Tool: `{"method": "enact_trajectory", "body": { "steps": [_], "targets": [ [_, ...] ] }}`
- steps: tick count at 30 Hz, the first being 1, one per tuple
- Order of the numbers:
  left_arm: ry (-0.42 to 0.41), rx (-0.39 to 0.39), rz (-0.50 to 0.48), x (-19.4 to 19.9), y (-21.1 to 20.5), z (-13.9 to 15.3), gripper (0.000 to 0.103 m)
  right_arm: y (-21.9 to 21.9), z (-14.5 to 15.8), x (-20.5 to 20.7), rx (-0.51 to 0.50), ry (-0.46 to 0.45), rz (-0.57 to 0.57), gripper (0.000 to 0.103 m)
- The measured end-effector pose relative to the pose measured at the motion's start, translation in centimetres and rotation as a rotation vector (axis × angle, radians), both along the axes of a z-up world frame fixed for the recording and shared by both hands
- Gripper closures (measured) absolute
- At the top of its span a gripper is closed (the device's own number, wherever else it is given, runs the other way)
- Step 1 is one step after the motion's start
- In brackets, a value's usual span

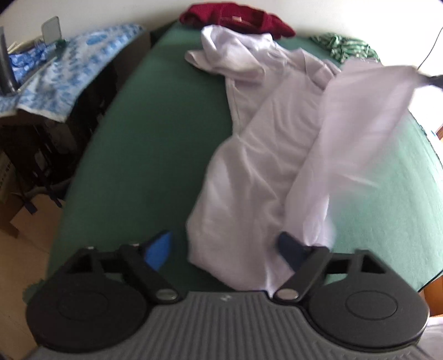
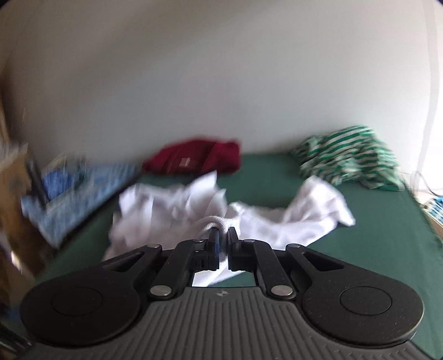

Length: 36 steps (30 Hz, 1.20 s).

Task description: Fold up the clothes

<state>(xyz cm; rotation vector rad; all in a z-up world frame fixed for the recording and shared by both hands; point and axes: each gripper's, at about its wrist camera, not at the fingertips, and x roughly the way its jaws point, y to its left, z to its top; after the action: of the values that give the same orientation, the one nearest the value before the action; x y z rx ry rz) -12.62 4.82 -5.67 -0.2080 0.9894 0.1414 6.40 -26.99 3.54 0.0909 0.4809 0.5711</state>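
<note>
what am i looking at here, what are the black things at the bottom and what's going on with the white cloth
The black things are hand-held tongs: a person holds one in each hand, and each carries a camera looking forward along its two fingers, so you get one picture per hand. In the left picture the left tongs are open over the near end of a white shirt that lies on a green bed. In the right picture the right tongs are shut on a ribbed edge of that shirt. One side of it is lifted off the bed and blurred. Further back lie a dark red garment and a green striped garment. A blue patterned cloth covers furniture beside the bed.
</note>
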Motion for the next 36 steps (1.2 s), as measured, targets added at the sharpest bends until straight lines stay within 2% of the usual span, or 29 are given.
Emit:
{"method": "enact_trajectory", "body": {
  "steps": [1,2,3,5,8,11,13,14,15,16,18,20,22,23,24,26,28,30,33,34,36],
  "targets": [
    [-0.002,0.015,-0.03,0.4,-0.7,0.1,0.056,-2.0,1.1,-0.6,0.049,-0.01,-0.031,0.098],
    [0.002,0.008,-0.065,0.8,-1.5,0.2,0.076,-3.9,2.0,-1.4,0.082,-0.026,-0.058,0.098],
    [0.004,-0.011,-0.094,1.0,-2.0,0.3,0.09,-5.8,3.0,-2.4,0.102,-0.05,-0.088,0.098],
    [0.0,-0.029,-0.138,1.0,-3.1,0.6,0.097,-9.1,4.6,-4.9,0.107,-0.083,-0.132,0.098],
    [-0.008,-0.002,-0.167,0.4,-4.7,1.1,0.1,-13.5,6.5,-8.9,0.088,-0.113,-0.186,0.098],
    [0.009,-0.043,-0.18,-0.5,-5.4,1.0,0.1,-14.8,5.0,-12.1,-0.004,-0.054,-0.193,0.098],
    [0.012,-0.091,-0.197,-1.0,-5.9,0.8,0.095,-15.0,3.0,-13.6,-0.102,-0.026,-0.205,0.099],
    [0.007,-0.104,-0.198,-1.1,-6.2,0.7,0.077,-15.0,1.8,-14.1,-0.145,-0.013,-0.216,0.099],
    [-0.004,-0.117,-0.189,-1.0,-6.7,0.6,0.052,-15.1,0.7,-14.2,-0.16,0.003,-0.227,0.099],
    [-0.024,-0.141,-0.192,-0.9,-7.1,0.7,0.045,-15.3,-0.3,-14.1,-0.158,0.022,-0.237,0.099],
    [-0.065,-0.192,-0.202,-0.9,-8.1,0.9,0.036,-15.7,-1.8,-13.6,-0.15,0.06,-0.258,0.099],
    [-0.106,-0.195,-0.209,-0.4,-9.2,1.1,0.032,-15.7,-2.5,-13.2,-0.135,0.085,-0.256,0.099],
    [-0.132,-0.199,-0.198,0.4,-10.1,1.0,0.033,-15.7,-2.8,-13.0,-0.121,0.1,-0.242,0.099],
    [-0.116,-0.217,-0.186,1.2,-10.5,0.6,0.042,-15.7,-2.9,-12.8,-0.115,0.106,-0.236,0.099],
    [-0.096,-0.236,-0.173,2.1,-10.8,0.1,0.064,-15.7,-2.8,-12.6,-0.113,0.11,-0.231,0.099],
    [-0.096,-0.165,-0.154,2.8,-11.5,0.0,0.092,-16.0,-2.7,-12.3,-0.086,0.125,-0.233,0.099],
    [-0.095,-0.152,-0.131,2.9,-11.3,0.8,0.094,-16.4,-2.5,-12.1,-0.051,0.142,-0.24,0.099],
    [-0.144,-0.133,-0.1,1.4,-9.9,2.8,0.095,-17.0,-1.5,-12.2,-0.005,0.138,-0.232,0.099],
    [-0.227,-0.111,-0.05,-2.3,-7.4,7.2,0.095,-18.4,1.0,-13.7,0.078,0.116,-0.173,0.099],
    [-0.25,-0.089,-0.035,-3.7,-6.6,8.6,0.095,-18.6,1.8,-14.5,0.08,0.1,-0.141,0.103],
    [-0.255,-0.035,-0.014,-5.9,-5.1,10.2,0.095,-19.0,2.5,-15.7,0.08,0.089,-0.093,0.103]
  ]
}}
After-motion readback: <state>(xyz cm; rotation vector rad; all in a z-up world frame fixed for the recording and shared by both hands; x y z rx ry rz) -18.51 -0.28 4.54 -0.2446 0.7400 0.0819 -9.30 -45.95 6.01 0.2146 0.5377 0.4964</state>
